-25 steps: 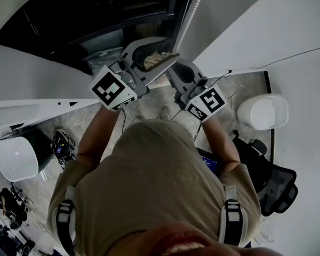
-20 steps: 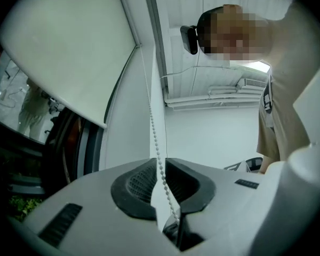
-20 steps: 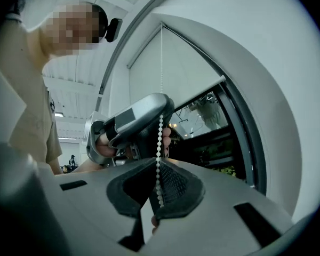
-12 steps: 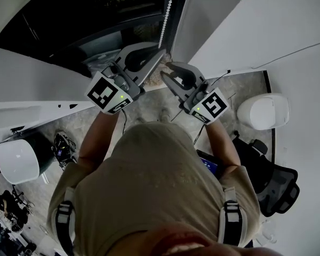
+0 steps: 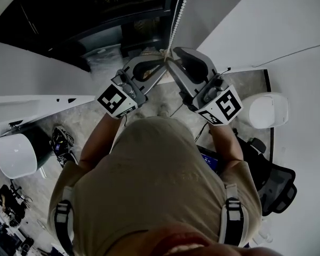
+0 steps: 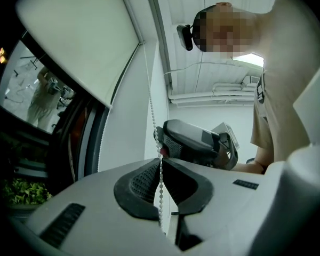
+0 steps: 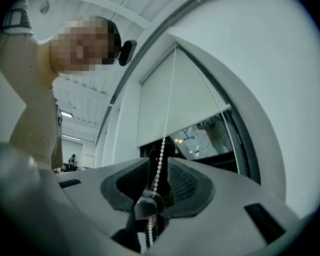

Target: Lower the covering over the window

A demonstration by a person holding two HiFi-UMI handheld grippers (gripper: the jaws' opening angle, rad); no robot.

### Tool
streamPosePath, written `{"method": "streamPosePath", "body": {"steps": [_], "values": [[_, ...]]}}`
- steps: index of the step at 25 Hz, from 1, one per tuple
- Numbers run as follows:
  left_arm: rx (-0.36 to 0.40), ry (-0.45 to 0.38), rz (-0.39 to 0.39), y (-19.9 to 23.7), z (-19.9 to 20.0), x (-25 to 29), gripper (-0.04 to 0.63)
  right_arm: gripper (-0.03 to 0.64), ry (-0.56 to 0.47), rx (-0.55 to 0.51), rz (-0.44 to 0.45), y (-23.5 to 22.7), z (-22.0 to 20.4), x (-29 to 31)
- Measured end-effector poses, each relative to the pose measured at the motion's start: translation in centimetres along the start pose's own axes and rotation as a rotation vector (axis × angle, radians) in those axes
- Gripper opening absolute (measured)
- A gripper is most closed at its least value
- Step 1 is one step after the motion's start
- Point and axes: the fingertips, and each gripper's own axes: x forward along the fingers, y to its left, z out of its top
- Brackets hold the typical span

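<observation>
Left tool (image 6: 160,169) clamped on chain (image 6: 151,111) beside window (image 7: 213,135). Right tool (image 7: 159,167) jaws just opening, with the chain loose between them. Blind (image 7: 173,95) partly down. Chain likely light, limp and slippery, so pinch across the beads.

Office-like room: black office chair (image 5: 276,184), white wall (image 5: 288,20), dark window (image 5: 69,15) with roller blind (image 7: 170,100)

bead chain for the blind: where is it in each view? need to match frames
Head view: bead chain at top centre, slanting down from the top edge.
Left gripper view: bead chain at centre, hanging to bottom middle.
Right gripper view: bead chain at centre, hanging to bottom middle.
Shared landmark: dark window, left of the chain except in right gripper view.
</observation>
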Motion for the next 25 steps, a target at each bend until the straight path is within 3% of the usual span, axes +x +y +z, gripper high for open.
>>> {"method": "streamPosePath", "body": {"steps": [4,5,8,13,16,20,23,25], "values": [[-0.009,0.03,-0.026,-1.7,-0.8,0.3,0.026,0.096,-0.007,-0.008,-0.008,-0.1,0.2,0.3],[-0.022,0.028,-0.034,-2.0,-0.8,0.4,0.026,0.056,-0.003,-0.008,0.001,0.0,0.2,0.2],[-0.076,-0.035,-0.045,-2.1,-0.2,-0.3,0.028,0.012,0.017,-0.017,0.012,0.1,0.2,0.3],[-0.119,-0.09,0.04,-0.1,0.0,-2.2,0.074,0.011,-0.032,0.081,-0.019,-2.4,0.2,-1.2],[-0.085,-0.111,0.08,0.4,1.4,-1.8,0.087,0.011,-0.039,0.103,-0.013,-3.1,0.2,-2.1],[-0.043,-0.14,0.07,0.2,3.2,0.7,0.106,0.011,-0.026,0.108,0.013,-3.5,-0.6,-3.0],[-0.041,-0.166,0.047,-0.5,4.5,3.1,0.131,0.011,0.074,0.155,0.033,-3.6,-5.0,-4.7],[-0.013,-0.134,0.058,-0.6,4.5,4.3,0.133,0.012,0.142,0.198,0.056,-3.1,-8.0,-5.4]]}}
